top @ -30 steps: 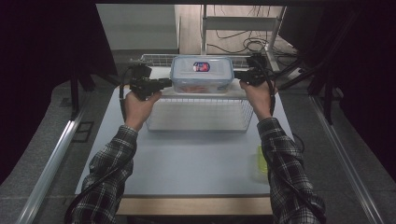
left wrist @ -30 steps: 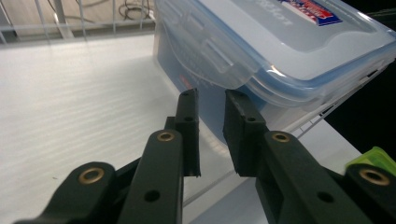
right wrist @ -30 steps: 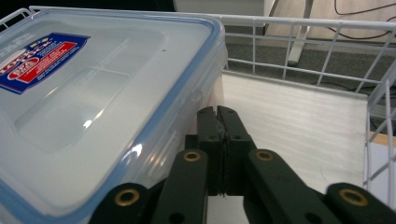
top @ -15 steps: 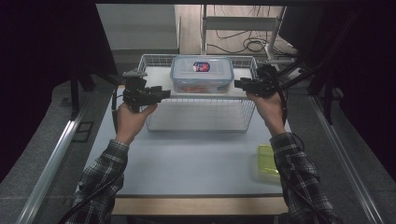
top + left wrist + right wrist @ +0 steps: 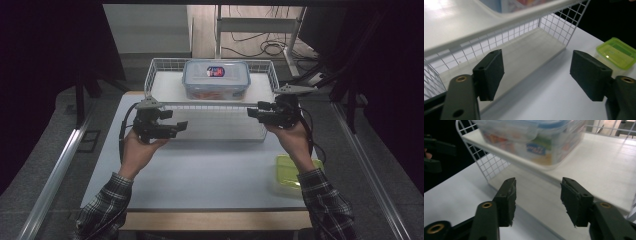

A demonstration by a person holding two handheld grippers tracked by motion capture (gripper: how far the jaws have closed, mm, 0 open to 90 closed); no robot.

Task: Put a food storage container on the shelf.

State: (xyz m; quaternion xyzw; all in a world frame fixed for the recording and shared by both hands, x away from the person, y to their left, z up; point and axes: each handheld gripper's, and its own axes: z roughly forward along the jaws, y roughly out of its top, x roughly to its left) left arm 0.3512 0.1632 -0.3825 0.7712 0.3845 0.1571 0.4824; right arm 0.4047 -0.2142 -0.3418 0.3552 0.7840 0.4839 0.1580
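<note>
Container (image 5: pixel 216 80) contents blurred behind translucent walls

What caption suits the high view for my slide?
Both grippers, left and right, open and empty before the wire shelf bearing a lidded food box.

The rack (image 5: pixel 210 107) is thin white-coated wire mesh, its shelves smooth, matt white board. On the upper shelf sits a clear, glossy plastic container (image 5: pixel 216 80) with a printed paper-like label on its lid. The table (image 5: pixel 200 170) has a smooth, matt pale top with a bare wood strip along its near edge. Near the right edge lies a translucent yellow-green plastic box (image 5: pixel 292 172), slightly shiny. The left gripper (image 5: pixel 537 75) and right gripper (image 5: pixel 537 200) have matt black pads, the right's rough-edged. The sleeves (image 5: pixel 102 212) are checked woven cloth.
</note>
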